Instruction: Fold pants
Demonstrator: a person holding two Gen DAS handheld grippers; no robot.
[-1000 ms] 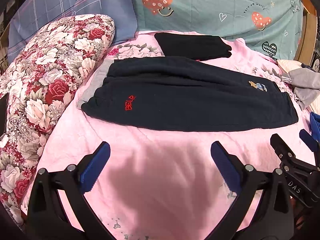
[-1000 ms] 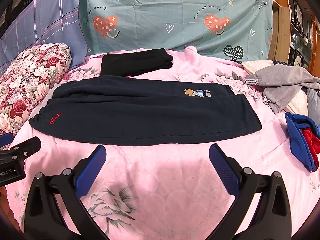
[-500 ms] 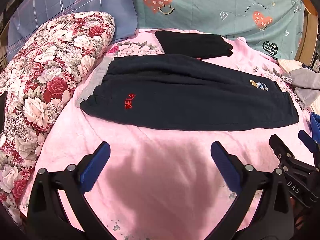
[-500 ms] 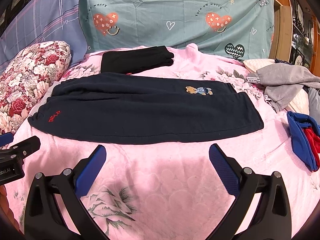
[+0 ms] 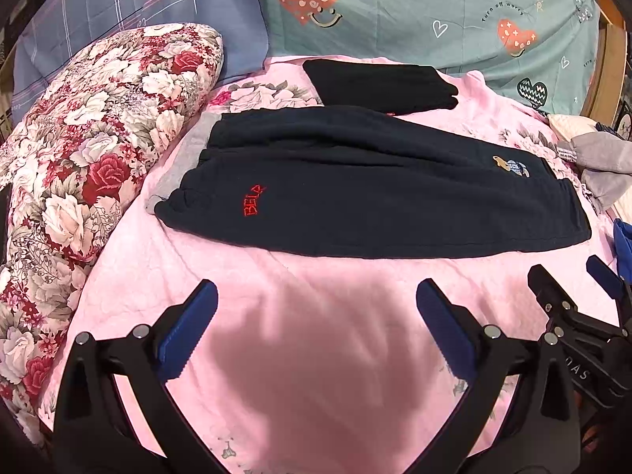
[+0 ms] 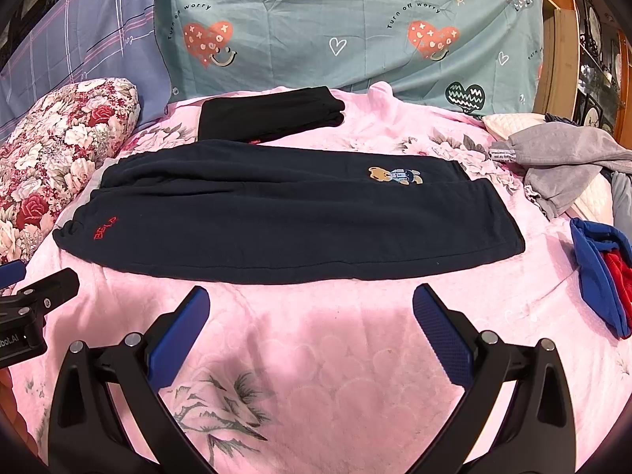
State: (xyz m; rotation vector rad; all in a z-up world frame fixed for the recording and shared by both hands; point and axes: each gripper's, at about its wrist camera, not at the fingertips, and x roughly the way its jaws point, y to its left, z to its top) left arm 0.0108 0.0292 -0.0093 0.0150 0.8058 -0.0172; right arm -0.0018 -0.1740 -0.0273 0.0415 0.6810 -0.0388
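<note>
Dark navy pants (image 5: 367, 197) (image 6: 284, 221) lie flat across the pink bedspread, folded lengthwise leg on leg, with a red "BELA" mark at the left end and a bear patch toward the right end. My left gripper (image 5: 316, 300) is open and empty, hovering over bare bedspread in front of the pants' near edge. My right gripper (image 6: 310, 304) is open and empty, also just in front of the near edge. Each gripper shows at the edge of the other's view.
A folded black garment (image 5: 379, 83) (image 6: 268, 114) lies behind the pants. A floral pillow (image 5: 79, 166) is at the left. Grey clothes (image 6: 565, 166) and a blue and red garment (image 6: 600, 272) lie at the right. Teal and blue pillows stand at the back.
Both grippers have shifted slightly; the pants look a little nearer in the right view. Both stay open and empty. The pants have not moved.
</note>
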